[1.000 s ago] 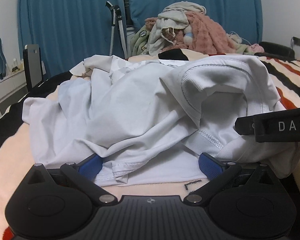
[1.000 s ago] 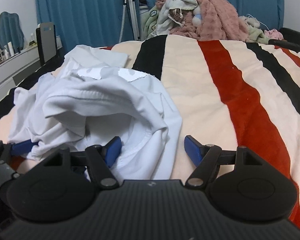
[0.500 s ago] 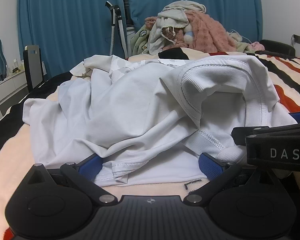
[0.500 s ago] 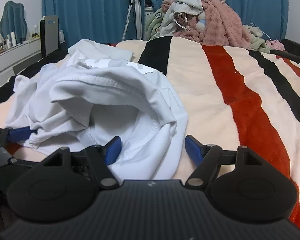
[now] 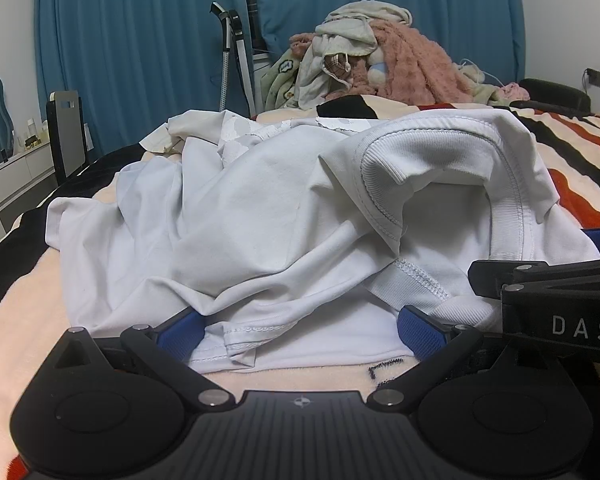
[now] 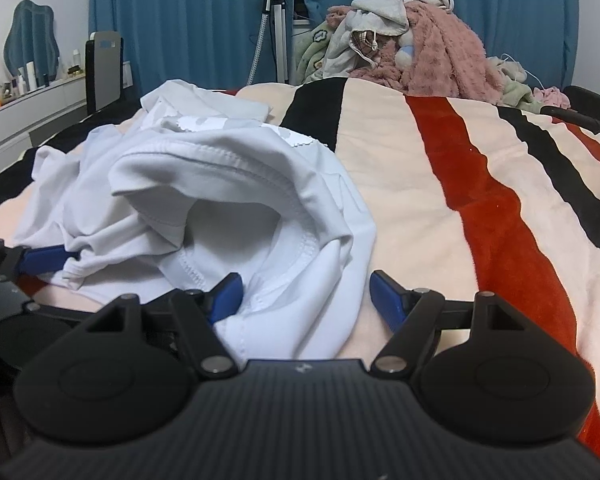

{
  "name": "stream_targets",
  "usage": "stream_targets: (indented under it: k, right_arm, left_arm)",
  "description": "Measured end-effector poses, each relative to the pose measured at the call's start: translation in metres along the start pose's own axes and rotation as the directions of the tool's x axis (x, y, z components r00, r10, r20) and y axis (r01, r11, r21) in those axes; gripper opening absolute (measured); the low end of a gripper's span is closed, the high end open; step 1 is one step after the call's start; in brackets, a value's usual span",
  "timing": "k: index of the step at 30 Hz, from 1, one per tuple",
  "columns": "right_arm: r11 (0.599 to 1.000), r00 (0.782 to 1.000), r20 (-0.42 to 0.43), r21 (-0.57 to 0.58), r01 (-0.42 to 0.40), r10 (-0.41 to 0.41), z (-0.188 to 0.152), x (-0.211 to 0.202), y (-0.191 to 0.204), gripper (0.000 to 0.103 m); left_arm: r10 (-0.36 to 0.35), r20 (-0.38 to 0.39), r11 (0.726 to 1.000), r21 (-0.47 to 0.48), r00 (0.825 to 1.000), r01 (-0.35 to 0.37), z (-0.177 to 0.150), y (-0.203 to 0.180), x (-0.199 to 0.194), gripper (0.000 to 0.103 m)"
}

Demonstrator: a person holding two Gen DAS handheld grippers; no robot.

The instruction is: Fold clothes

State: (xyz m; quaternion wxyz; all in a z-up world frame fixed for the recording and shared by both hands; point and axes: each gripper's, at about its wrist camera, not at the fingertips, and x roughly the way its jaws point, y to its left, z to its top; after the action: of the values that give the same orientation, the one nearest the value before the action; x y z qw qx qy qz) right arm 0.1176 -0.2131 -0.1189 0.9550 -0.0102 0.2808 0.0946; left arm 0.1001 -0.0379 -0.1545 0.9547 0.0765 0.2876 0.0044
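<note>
A crumpled white T-shirt [image 5: 260, 216] lies on the striped bed, its ribbed collar [image 5: 440, 148] standing up in a loop. My left gripper [image 5: 300, 330] is open and low on the bed, with the shirt's hem lying between its blue fingers [image 5: 180, 334]. My right gripper [image 6: 306, 294] is open, its fingers either side of the shirt's near right edge [image 6: 300, 312] below the collar [image 6: 220, 168]. The right gripper's black body [image 5: 560, 300] shows at the right of the left wrist view. One left finger [image 6: 44, 260] shows at the left of the right wrist view.
The bed cover [image 6: 480, 200] has cream, red and black stripes. A heap of clothes and a pink blanket [image 6: 420, 40] sits at the far end. Blue curtains [image 5: 140, 40] hang behind. A dresser [image 6: 28, 108] stands at the left, and a steamer pole [image 5: 232, 52] beyond the bed.
My right gripper has come down and forward toward the shirt's near edge, dropping lower in the left wrist view. My left gripper and the shirt have hardly moved.
</note>
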Motion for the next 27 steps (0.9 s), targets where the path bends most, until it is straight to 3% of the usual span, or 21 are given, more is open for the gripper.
stream_targets:
  k: [27]
  right_arm:
    - [1.000, 1.000, 0.004, -0.003, -0.003, 0.003, -0.0036, 0.0000, -0.0015, 0.073]
  left_arm:
    - [0.003, -0.003, 1.000, 0.003, 1.000, -0.003, 0.0008, -0.0010, -0.0007, 0.103]
